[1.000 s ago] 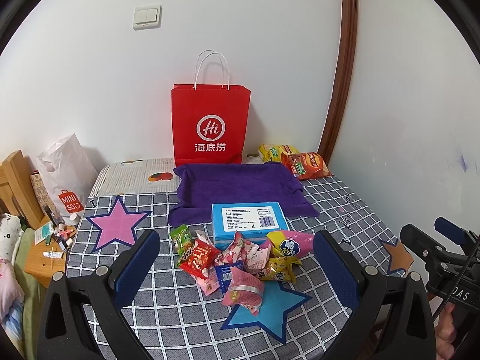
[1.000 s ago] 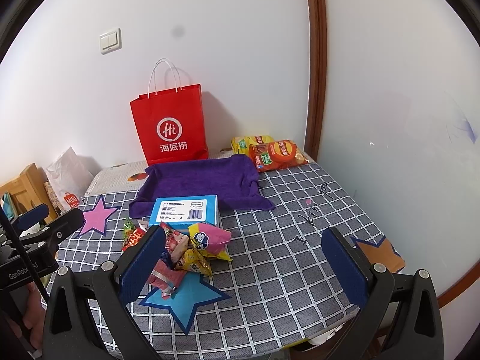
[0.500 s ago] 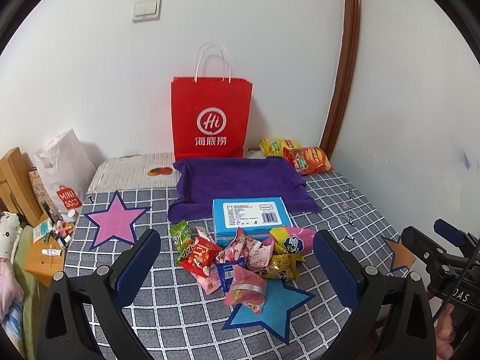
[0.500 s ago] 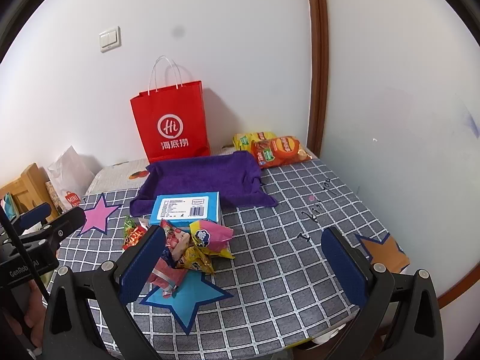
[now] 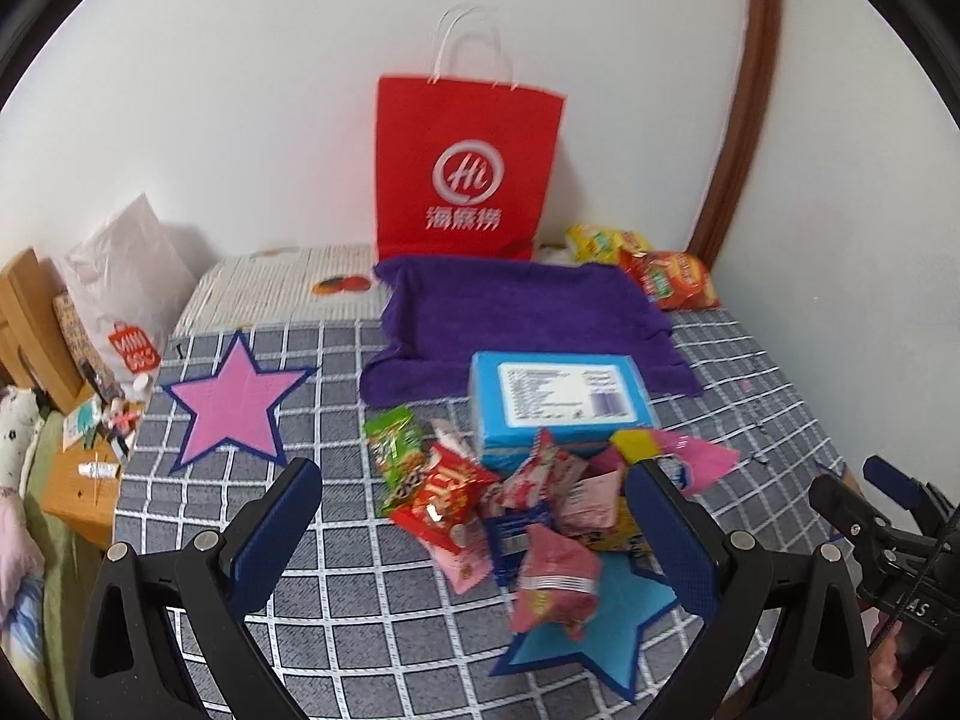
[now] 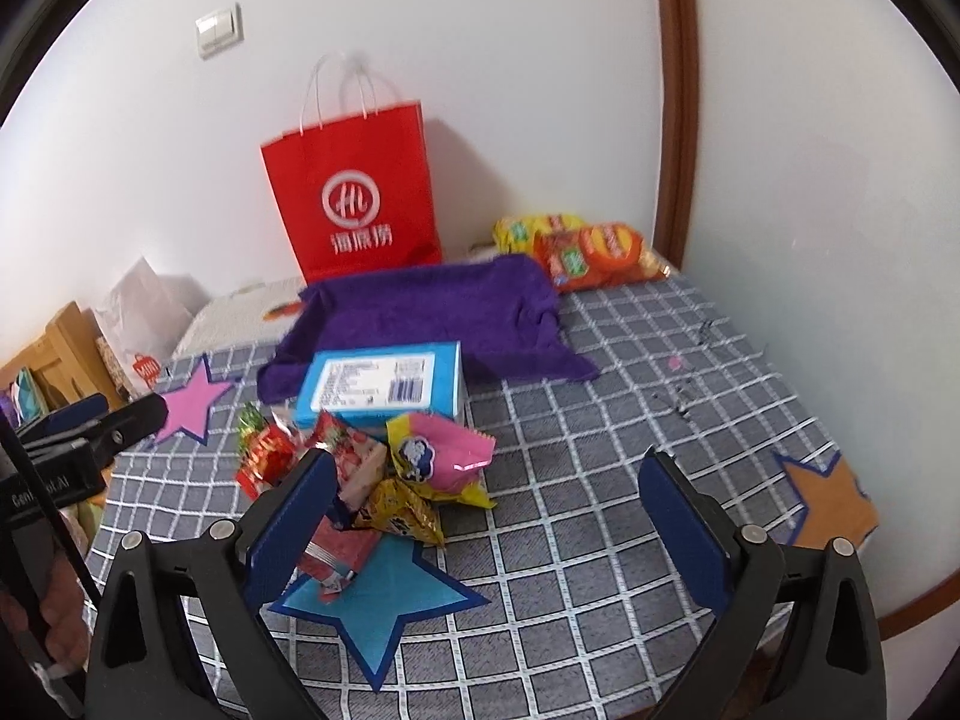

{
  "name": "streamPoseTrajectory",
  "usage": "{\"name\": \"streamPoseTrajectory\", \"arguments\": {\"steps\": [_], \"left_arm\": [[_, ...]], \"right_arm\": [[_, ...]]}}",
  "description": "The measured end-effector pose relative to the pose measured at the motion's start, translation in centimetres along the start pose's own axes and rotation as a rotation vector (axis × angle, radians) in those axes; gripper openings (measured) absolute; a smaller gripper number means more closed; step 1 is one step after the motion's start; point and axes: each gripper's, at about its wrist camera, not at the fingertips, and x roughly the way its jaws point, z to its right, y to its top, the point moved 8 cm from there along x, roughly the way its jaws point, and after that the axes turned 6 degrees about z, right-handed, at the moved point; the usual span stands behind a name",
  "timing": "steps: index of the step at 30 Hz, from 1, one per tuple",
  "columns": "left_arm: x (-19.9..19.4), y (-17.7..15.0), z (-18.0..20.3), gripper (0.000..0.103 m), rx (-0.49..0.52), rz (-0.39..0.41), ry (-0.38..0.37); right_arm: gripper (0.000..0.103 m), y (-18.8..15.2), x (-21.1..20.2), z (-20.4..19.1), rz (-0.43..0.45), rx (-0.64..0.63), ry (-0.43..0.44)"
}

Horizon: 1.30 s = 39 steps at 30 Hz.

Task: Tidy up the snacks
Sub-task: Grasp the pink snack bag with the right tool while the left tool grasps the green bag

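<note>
change: both views sit closer to snack pile (image 5: 510,504), frame centre | left gripper (image 5: 480,516) jaws apart, empty | right gripper (image 6: 486,510) wide, closing, empty | task: first pick near

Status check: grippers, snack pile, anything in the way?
Left gripper open, empty; right gripper empty, jaws closing. Snack pile untouched beside blue box. Nothing blocking.

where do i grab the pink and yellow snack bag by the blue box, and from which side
Grip the pink and yellow snack bag by its flat pink crimped end, which sticks out clear toward the bare checked cloth. Coming from that open side with the right gripper seems best; its jaws are closing with nothing between them. The bag's yellow end is crowded by other packets.
</note>
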Motion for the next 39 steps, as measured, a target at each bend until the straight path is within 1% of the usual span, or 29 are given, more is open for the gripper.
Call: {"name": "streamPoseTrajectory", "arguments": {"steps": [2, 6, 11, 15, 20, 24, 27, 30, 32, 35, 39], "left_arm": [[1.2, -0.5, -0.9, 0.101, -0.021, -0.025, 0.004], [3.1, -1.3, -2.3, 0.101, -0.049, -0.062, 0.007], [4.9, -2.4, -3.9, 0.101, -0.077, -0.096, 0.019], [6.2, -2.9, -5.3, 0.101, -0.100, -0.123, 0.029], [7.5, -3.3, -6.8, 0.101, -0.144, -0.142, 0.018], [8.0, -3.4, -7.8, 0.101, -0.158, -0.145, 0.020], [8.4, -3.5, -8.6, 0.101, -0.180, -0.148, 0.014], [8.7, -3.6, -8.9, 0.101, -0.202, -0.151, 0.001], [8.9, -3.6, -8.9, 0.101, -0.200, -0.153, -0.005], [9.2, -3.8, -8.6, 0.101, -0.194, -0.158, -0.014], [9.9, -3.9, -8.1, 0.101, -0.184, -0.169, -0.021]], "right_arm": [[0.095, -0.8, 1.7, 0.1, -0.036, 0.004, -0.003], [0.094, -2.4, 4.6, 0.7, -0.089, 0.029, -0.003], [0.082, -4.0, 7.6, 1.0, -0.139, 0.062, 0.016], [0.080, -4.4, 9.4, 0.3, -0.155, 0.076, 0.058], [0.080, -4.8, 11.5, -1.5, -0.182, 0.096, 0.137], [0.080, -4.7, 12.7, -2.5, -0.191, 0.099, 0.160], [0.080, -4.9, 14.0, -2.7, -0.215, 0.109, 0.155], [0.071, -5.2, 15.0, -3.0, -0.239, 0.109, 0.163], [0.063, -5.5, 15.6, -3.3, -0.255, 0.108, 0.176], [0.060, -5.5, 15.7, -3.4, -0.248, 0.106, 0.174], [0.058, -5.1, 14.7, -2.8, -0.228, 0.100, 0.164]]}}
